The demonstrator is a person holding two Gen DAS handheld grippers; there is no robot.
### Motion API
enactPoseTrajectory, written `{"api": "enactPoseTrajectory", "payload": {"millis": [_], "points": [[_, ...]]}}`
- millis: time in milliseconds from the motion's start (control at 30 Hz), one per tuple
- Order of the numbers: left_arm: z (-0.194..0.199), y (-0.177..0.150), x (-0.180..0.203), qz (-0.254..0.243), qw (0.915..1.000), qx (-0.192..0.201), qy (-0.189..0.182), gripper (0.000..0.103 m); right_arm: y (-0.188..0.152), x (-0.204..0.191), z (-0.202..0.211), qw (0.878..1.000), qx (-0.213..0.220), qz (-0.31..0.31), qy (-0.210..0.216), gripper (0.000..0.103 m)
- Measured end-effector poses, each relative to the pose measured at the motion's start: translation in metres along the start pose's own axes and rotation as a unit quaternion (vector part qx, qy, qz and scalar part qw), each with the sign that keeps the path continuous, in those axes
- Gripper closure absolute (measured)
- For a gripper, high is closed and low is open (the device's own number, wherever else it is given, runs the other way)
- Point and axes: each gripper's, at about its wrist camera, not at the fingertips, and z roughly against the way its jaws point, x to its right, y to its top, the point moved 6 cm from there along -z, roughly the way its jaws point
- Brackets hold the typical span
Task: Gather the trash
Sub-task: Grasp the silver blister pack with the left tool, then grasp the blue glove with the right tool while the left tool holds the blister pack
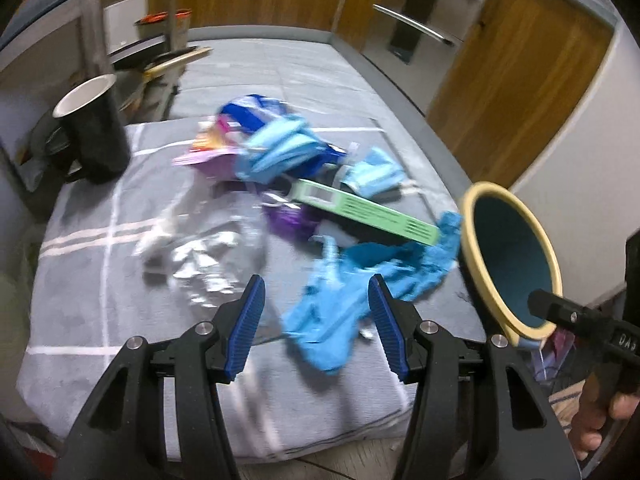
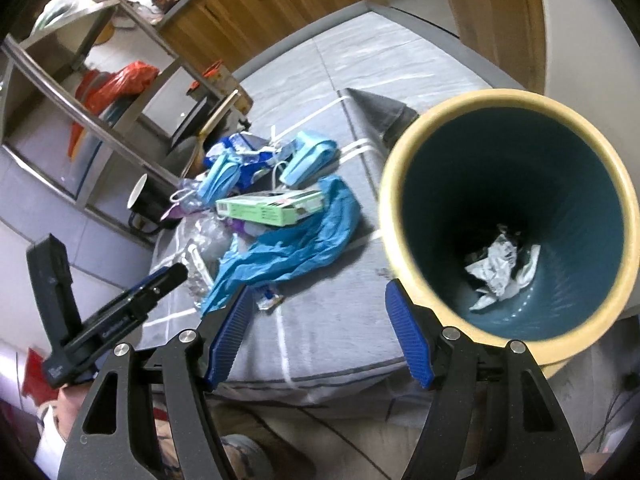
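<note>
A pile of trash lies on a grey cloth-covered table: a blue plastic glove, a green box, blue face masks, clear crumpled plastic and purple wrappers. My left gripper is open, just above the glove. A cream-rimmed teal bin, tilted toward the table, holds crumpled white paper. My right gripper is open and empty next to the bin's rim. The glove, box and masks also show in the right wrist view.
A black mug stands at the table's left. A metal shelf rack with red bags is behind it. Wooden cabinets line the back. The left gripper body shows at the left of the right wrist view.
</note>
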Motion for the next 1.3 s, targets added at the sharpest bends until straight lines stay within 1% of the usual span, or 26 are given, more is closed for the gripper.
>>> {"api": "enactPoseTrajectory", "payload": {"millis": [167,267,367,500,567,633,767,833,967,1033,1067,1133,1167,1200,1233,1267,1300], "points": [[0.009,0.003,-0.046,0.059,0.9979,0.009,0.022,0.050,-0.002,-0.017,-0.017,1.000,-0.014,-0.002,0.008,0.033],[0.010,0.000,-0.078,0.112,0.9933,0.009,0.029,0.050,-0.003,-0.022,-0.031,0.999,-0.024,-0.020,0.020,0.033],[0.006,-0.002,-0.099,0.153,0.9879,0.008,0.022,0.050,-0.003,-0.025,-0.048,0.998,-0.035,-0.042,0.030,0.033],[-0.006,-0.005,-0.108,0.186,0.9826,0.001,-0.004,0.050,-0.003,-0.026,-0.072,0.994,-0.051,-0.087,0.049,0.033],[-0.016,-0.007,-0.106,0.188,0.9820,-0.008,-0.011,0.050,-0.002,-0.025,-0.082,0.991,-0.055,-0.108,0.055,0.033],[-0.025,-0.009,-0.102,0.181,0.9832,-0.014,-0.015,0.050,-0.002,-0.023,-0.090,0.988,-0.059,-0.130,0.061,0.033],[-0.040,-0.011,-0.096,0.176,0.9837,-0.019,-0.032,0.050,-0.002,-0.019,-0.104,0.982,-0.063,-0.164,0.070,0.033],[-0.045,-0.012,-0.092,0.170,0.9847,-0.021,-0.031,0.050,-0.003,-0.018,-0.110,0.978,-0.066,-0.181,0.078,0.033],[-0.055,-0.013,-0.088,0.157,0.9869,-0.020,-0.029,0.050,-0.005,-0.022,-0.123,0.975,-0.075,-0.195,0.082,0.033],[-0.057,-0.012,-0.085,0.151,0.9880,-0.016,-0.030,0.050,-0.004,-0.025,-0.125,0.975,-0.070,-0.195,0.082,0.033],[-0.057,-0.011,-0.084,0.148,0.9884,-0.015,-0.030,0.051,-0.004,-0.026,-0.126,0.975,-0.069,-0.196,0.083,0.033],[-0.056,-0.010,-0.080,0.135,0.9903,-0.009,-0.031,0.061,-0.004,-0.026,-0.127,0.973,-0.068,-0.201,0.086,0.041],[-0.055,-0.010,-0.078,0.128,0.9914,-0.007,-0.027,0.065,-0.006,-0.025,-0.129,0.972,-0.071,-0.206,0.088,0.050],[-0.054,-0.009,-0.077,0.124,0.9920,-0.005,-0.025,0.070,-0.008,-0.023,-0.130,0.970,-0.071,-0.211,0.092,0.054],[-0.051,-0.009,-0.076,0.121,0.9923,-0.003,-0.025,0.072,-0.009,-0.023,-0.131,0.970,-0.070,-0.215,0.093,0.057],[-0.050,-0.008,-0.076,0.121,0.9924,0.000,-0.026,0.076,-0.011,-0.022,-0.131,0.968,-0.073,-0.219,0.098,0.064],[-0.047,-0.008,-0.075,0.122,0.9921,0.002,-0.029,0.079,-0.012,-0.021,-0.131,0.966,-0.075,-0.223,0.102,0.067]]}}
